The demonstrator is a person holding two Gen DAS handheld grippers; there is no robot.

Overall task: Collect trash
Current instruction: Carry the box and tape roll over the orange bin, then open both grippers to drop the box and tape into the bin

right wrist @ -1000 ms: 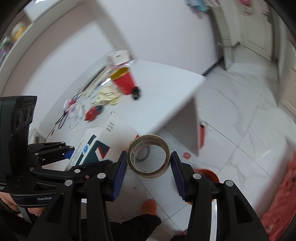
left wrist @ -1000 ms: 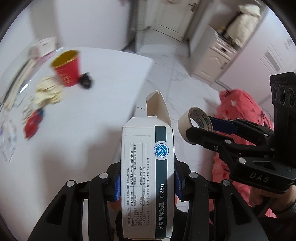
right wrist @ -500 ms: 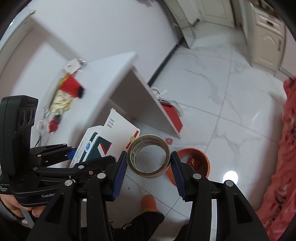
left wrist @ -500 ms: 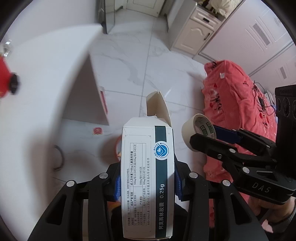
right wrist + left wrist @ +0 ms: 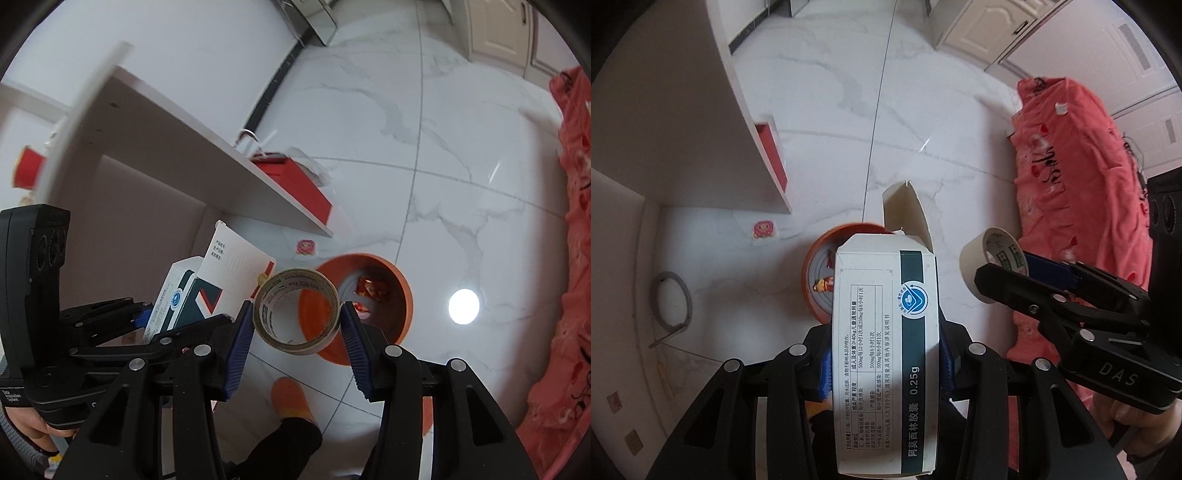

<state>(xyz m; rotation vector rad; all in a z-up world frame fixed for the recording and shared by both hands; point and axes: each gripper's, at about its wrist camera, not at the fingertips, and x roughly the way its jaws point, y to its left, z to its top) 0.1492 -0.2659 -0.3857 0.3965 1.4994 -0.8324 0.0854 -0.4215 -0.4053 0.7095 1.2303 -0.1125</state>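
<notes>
My left gripper (image 5: 884, 363) is shut on a white and dark green medicine box (image 5: 884, 354) with its end flap open. It holds the box above an orange trash bin (image 5: 822, 273) on the floor. My right gripper (image 5: 297, 334) is shut on a roll of beige tape (image 5: 295, 312), held over the same orange bin (image 5: 369, 295), which has some wrappers inside. The tape roll (image 5: 993, 262) and the right gripper (image 5: 1027, 280) also show in the left wrist view, to the right of the box. The box (image 5: 192, 299) shows in the right wrist view at left.
A white table's side panel (image 5: 746, 110) stands to the left, with a red bag (image 5: 295, 184) behind it. A red bedcover (image 5: 1082, 177) hangs at the right. A small sticker (image 5: 764, 229) lies on the marble floor. An orange slipper (image 5: 291, 400) is below the bin.
Both grippers have swung away from the table top and tilted down toward the floor. The orange bin has come into view under the box and the tape roll. Both grips are unchanged.
</notes>
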